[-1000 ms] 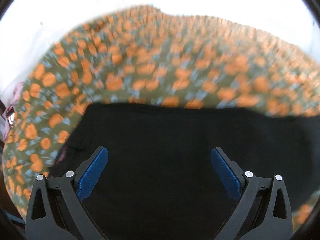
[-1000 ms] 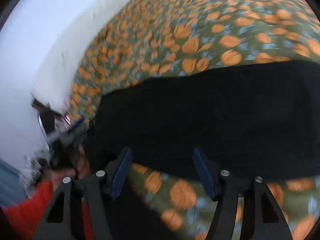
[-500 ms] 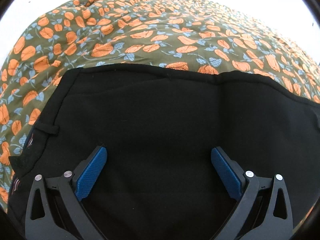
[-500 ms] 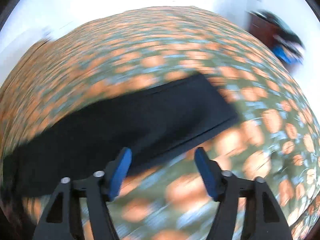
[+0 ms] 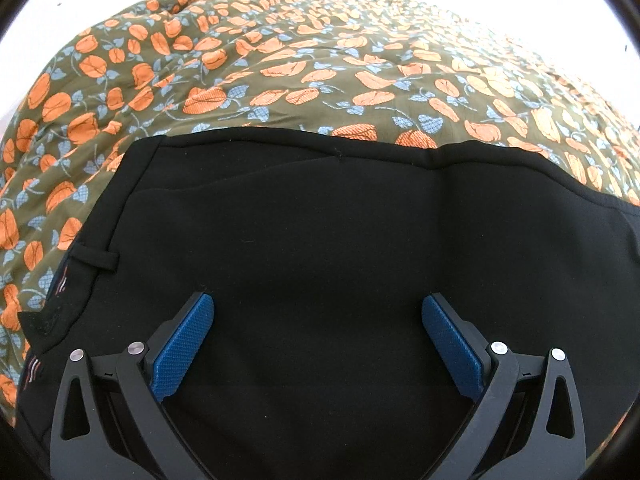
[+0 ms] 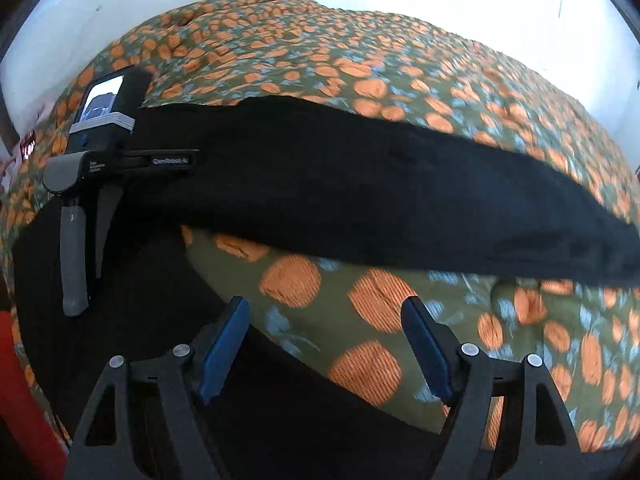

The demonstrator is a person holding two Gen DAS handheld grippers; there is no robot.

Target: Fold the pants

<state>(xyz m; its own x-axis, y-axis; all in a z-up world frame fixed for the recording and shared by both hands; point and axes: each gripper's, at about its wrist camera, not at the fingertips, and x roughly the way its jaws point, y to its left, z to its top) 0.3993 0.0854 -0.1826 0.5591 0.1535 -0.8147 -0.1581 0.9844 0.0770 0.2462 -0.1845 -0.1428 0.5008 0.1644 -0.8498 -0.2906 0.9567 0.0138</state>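
Two grippers hover over a pair of black pants [image 5: 320,260] spread on a bed whose floral bedspread [image 5: 280,80] shows all around the cloth. From the left wrist view, the left gripper [image 5: 318,344] sits low above the waistband end, where a belt loop [image 5: 96,258] lies flat near the edge; its jaws stand wide apart with nothing between them, probably so they can drop onto the fabric and pinch it. In the right wrist view, the right gripper [image 6: 326,344] is likewise spread and empty, poised over the gap where the two legs part, one leg stretching away to the right and the other running down under the camera. That split suggests the legs have not yet been laid one over the other, so the fold looks to be at its start. The left tool's body [image 6: 96,168] appears at the waist end in this view, though blur makes its contact with the cloth hard to judge.
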